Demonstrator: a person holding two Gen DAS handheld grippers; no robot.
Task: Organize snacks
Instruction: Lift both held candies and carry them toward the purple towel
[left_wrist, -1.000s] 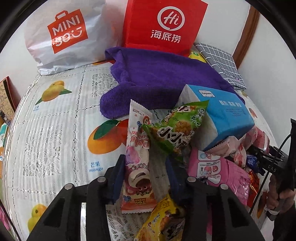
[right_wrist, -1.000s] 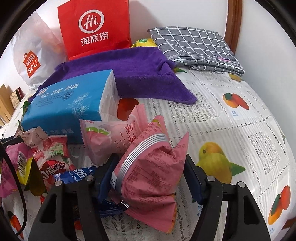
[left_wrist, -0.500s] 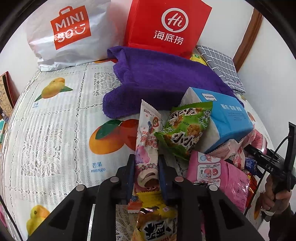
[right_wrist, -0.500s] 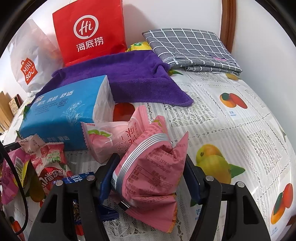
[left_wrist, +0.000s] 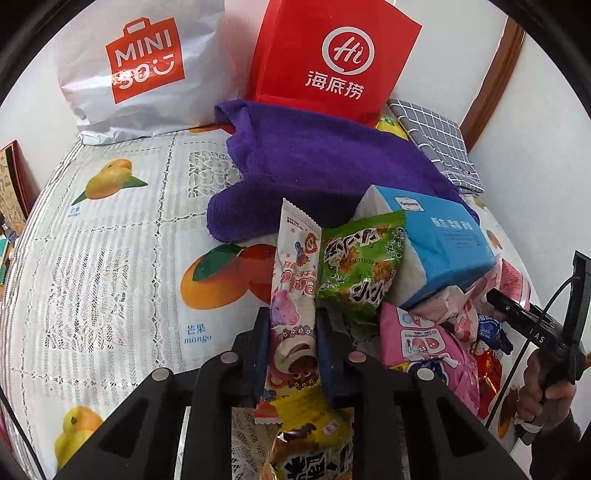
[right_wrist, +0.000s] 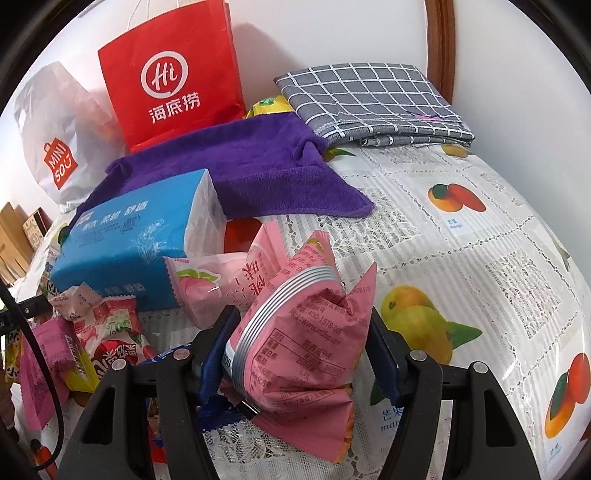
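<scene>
My left gripper (left_wrist: 291, 343) is shut on a long white and pink snack packet (left_wrist: 293, 291) that stands upright between its fingers. A green snack bag (left_wrist: 360, 269) leans against a blue tissue pack (left_wrist: 439, 240) just right of it. A yellow packet (left_wrist: 310, 443) lies below the fingers. My right gripper (right_wrist: 299, 343) is shut on a puffy pink snack bag (right_wrist: 299, 339), held above the tablecloth. A pale pink peach packet (right_wrist: 214, 284) lies behind it, by the tissue pack (right_wrist: 136, 236). The right gripper also shows in the left wrist view (left_wrist: 517, 314).
A heap of small snack packets (left_wrist: 443, 347) lies at the right in the left wrist view. A purple towel (left_wrist: 321, 166), a red paper bag (left_wrist: 332, 55), a white MINISO bag (left_wrist: 144, 66) and a folded grey checked cloth (right_wrist: 369, 99) sit at the back on the fruit-print tablecloth (right_wrist: 461, 258).
My left gripper closed on the long white and pink packet and raised it upright. My right gripper keeps its hold on the pink bag and has lifted slightly.
</scene>
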